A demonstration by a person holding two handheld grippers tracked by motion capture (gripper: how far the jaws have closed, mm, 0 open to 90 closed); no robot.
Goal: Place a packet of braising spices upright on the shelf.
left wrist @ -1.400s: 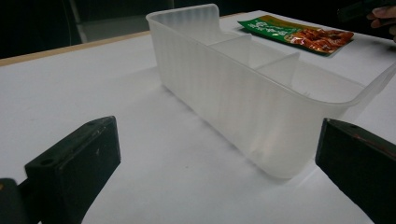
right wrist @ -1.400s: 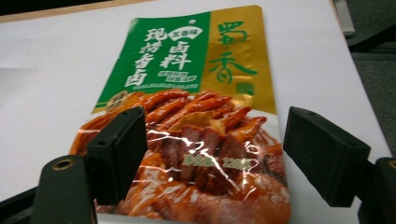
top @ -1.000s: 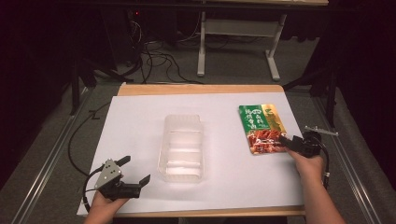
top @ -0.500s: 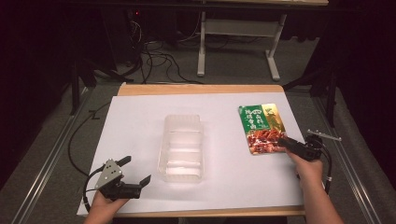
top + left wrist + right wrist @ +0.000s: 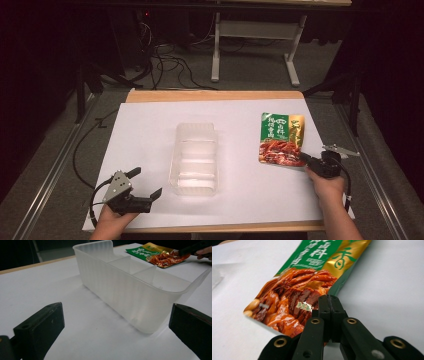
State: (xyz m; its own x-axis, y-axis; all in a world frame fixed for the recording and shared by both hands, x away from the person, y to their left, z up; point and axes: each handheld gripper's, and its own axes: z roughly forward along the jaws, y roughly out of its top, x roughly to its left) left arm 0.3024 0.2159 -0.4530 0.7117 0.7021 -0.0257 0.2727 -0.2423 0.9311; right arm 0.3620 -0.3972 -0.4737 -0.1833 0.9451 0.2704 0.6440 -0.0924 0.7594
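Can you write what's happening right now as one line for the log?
right gripper: just closed, shut on packet corner | left gripper: open, near tray, not touching | packet flat on table, right of tray

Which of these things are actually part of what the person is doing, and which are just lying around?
In use:
- food pouch, pinched at its near corner by the right gripper, whose jaws have just closed
- clear divided tray
- left gripper, open, near the tray

Just around:
- white sheet
- floor cables
- metal stand
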